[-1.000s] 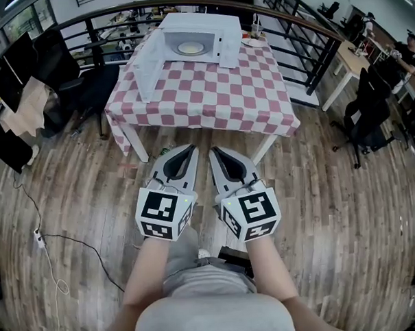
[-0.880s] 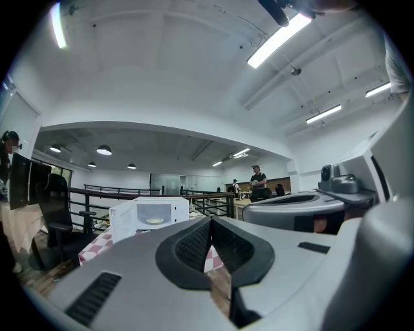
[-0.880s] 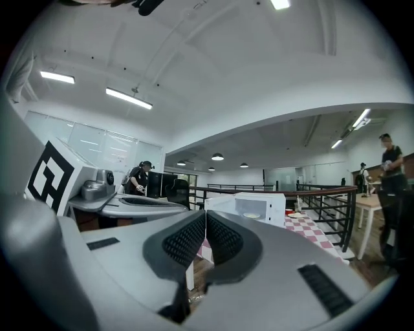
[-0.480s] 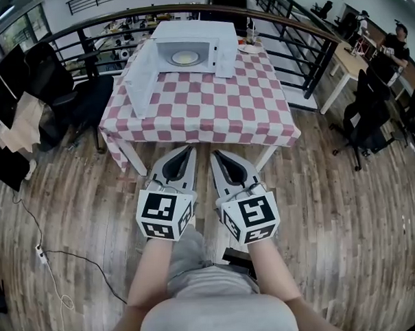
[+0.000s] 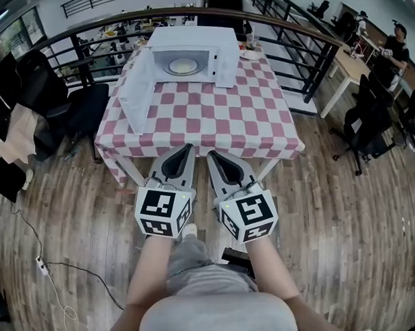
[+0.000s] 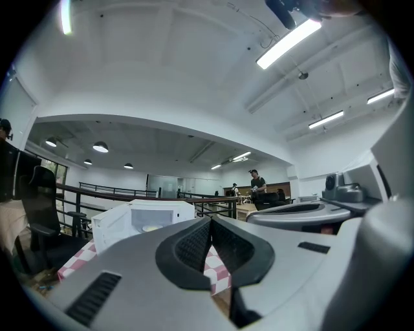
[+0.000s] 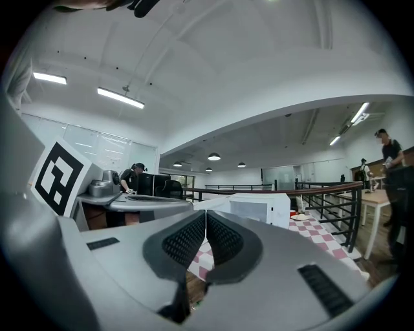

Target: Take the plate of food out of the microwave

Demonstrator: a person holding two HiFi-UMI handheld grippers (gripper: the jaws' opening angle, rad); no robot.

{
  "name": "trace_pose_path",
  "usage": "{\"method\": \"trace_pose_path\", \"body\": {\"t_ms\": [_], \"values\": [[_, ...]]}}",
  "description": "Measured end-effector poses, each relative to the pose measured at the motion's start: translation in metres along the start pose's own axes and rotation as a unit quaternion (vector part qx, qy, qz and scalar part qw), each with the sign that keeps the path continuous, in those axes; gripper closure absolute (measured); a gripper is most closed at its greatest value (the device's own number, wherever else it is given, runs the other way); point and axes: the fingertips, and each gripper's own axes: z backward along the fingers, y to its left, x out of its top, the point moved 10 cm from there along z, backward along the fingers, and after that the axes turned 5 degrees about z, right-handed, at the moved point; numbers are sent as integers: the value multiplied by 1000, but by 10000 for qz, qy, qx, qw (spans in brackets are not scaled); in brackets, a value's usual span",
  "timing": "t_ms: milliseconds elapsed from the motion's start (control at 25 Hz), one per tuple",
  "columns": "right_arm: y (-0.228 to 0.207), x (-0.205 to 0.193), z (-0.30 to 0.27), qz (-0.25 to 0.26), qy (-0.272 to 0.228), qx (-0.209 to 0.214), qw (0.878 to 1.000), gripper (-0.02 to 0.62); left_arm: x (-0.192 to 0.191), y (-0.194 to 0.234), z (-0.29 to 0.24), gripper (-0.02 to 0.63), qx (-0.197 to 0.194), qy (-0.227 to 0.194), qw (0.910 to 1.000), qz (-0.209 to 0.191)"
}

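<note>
Left tool: your left tool (image 5: 187, 150) has its jaws pressed together with nothing between them. It points toward the bench (image 5: 219, 116).
Right tool: your right tool (image 5: 211, 155) is closed the same way, pads meeting at the tips, and is empty. It sits just beside the left tool, the two side by side in front of you.
Plate of food: the plate of food (image 5: 182, 65) lies inside the microwave (image 5: 189, 54), on the floor of the cavity. It is well apart from both of your tools.
Microwave: white, standing at the far end of the bench. Its door (image 5: 136, 83) is swung open to your left.
Bench: covered with a red-and-white checked cloth, its near half bare. A small dish (image 5: 252, 54) sits just right of the microwave.
Your position: you stand on the wooden floor (image 5: 347, 210) at the bench's near edge, both arms held forward.
</note>
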Motion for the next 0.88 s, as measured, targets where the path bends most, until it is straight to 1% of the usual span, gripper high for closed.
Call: {"method": "trace_pose_path", "body": {"t_ms": [160, 320, 560, 760, 880], "values": [[-11, 0, -33, -80, 56, -40, 9999, 569, 6, 26, -23, 601, 0, 3, 10000, 35], [-24, -1, -65, -28, 93, -121, 9999, 569, 8, 50, -48, 601, 10, 39, 10000, 80], [-45, -6, -107, -154, 90, -135, 9997, 569, 10, 84, -85, 601, -2, 84, 9999, 104], [-54, -13, -145, -161, 212, -139, 9995, 569, 6, 108, -114, 601, -127, 185, 9997, 102], [-60, -17, -166, -189, 255, -152, 9994, 569, 5, 124, -130, 601, -130, 203, 9996, 176]]}}
